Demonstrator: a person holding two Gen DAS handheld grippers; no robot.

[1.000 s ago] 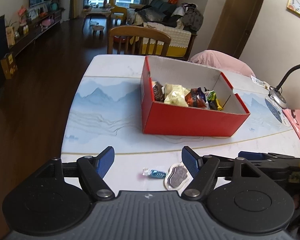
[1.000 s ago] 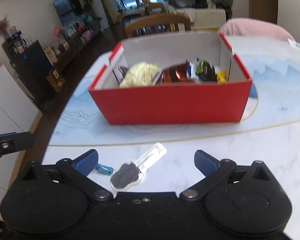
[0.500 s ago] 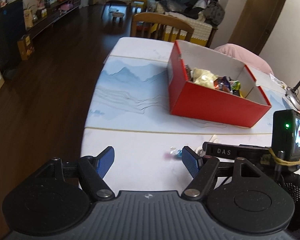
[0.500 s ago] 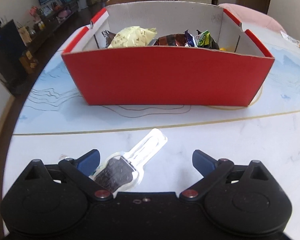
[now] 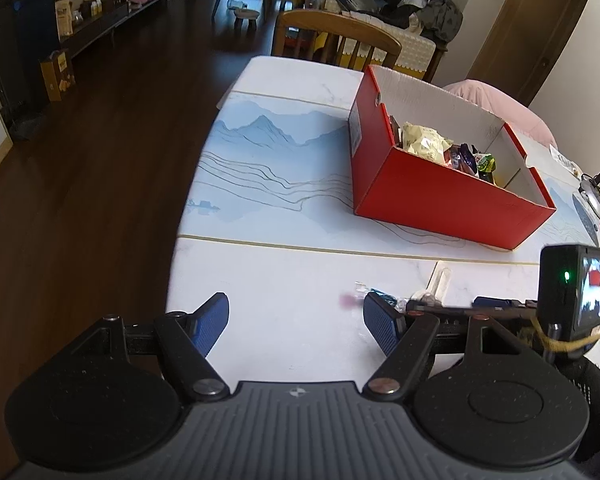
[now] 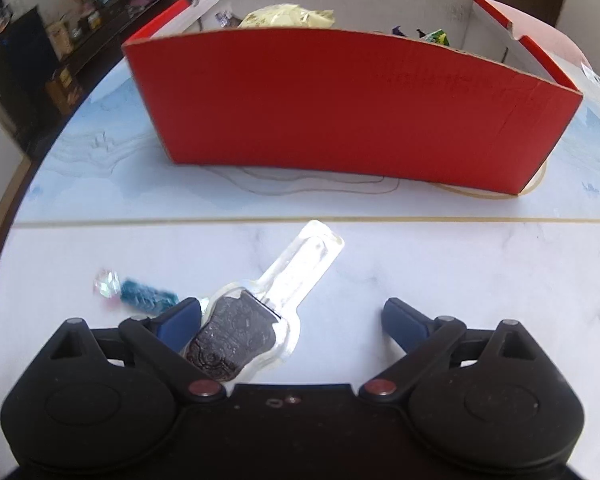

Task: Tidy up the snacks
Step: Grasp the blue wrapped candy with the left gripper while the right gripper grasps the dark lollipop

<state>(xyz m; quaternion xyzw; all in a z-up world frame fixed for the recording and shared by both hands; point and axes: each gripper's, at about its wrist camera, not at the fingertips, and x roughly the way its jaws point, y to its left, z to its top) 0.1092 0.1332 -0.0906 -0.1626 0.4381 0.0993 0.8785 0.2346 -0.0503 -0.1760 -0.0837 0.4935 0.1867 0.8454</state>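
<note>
A red cardboard box (image 5: 440, 196) (image 6: 352, 108) holds several snack packets. A clear-wrapped dark chocolate lollipop (image 6: 252, 316) lies on the white table between my right gripper's jaws, close to the left finger. Its stick end shows in the left wrist view (image 5: 438, 284). A small blue-wrapped candy (image 6: 140, 294) (image 5: 374, 294) lies left of it. My right gripper (image 6: 292, 320) is open, low over the lollipop, and appears in the left wrist view (image 5: 480, 308). My left gripper (image 5: 296, 320) is open and empty near the table's left edge.
The table (image 5: 284, 184) has a blue mountain print and a rounded left edge over dark floor. A wooden chair (image 5: 336, 44) stands at the far end. A desk lamp base (image 5: 594, 198) stands at the right.
My right gripper has moved forward and lower over the lollipop, toward the box. My left gripper has drawn back and to the left, away from the snacks.
</note>
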